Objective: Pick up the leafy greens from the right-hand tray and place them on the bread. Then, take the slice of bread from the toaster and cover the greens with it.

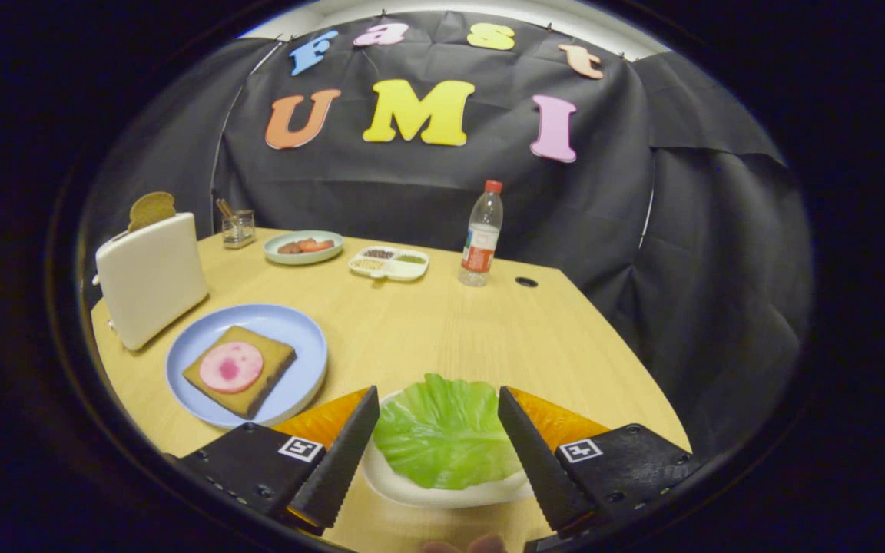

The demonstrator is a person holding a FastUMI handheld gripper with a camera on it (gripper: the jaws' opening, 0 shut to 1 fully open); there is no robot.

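A handheld gripper (438, 453) is hovering over a wooden table (442, 322), its two fingers standing wide apart and touching nothing. Between them a green lettuce leaf (446, 434) is lying on a white tray (412, 488). To the left of that tray, a blue plate (289, 330) is carrying a slice of bread (258, 384) topped with a round pink slice of meat (230, 367). Just beyond the plate, a white toaster (150, 278) is standing with a second slice of bread (151, 209) poking up from its slot. Farther back from the tray, a small glass jar (238, 228), a green dish of food (303, 247), a divided white dish (389, 263) and a water bottle (481, 234) are sitting near the table's far edge.
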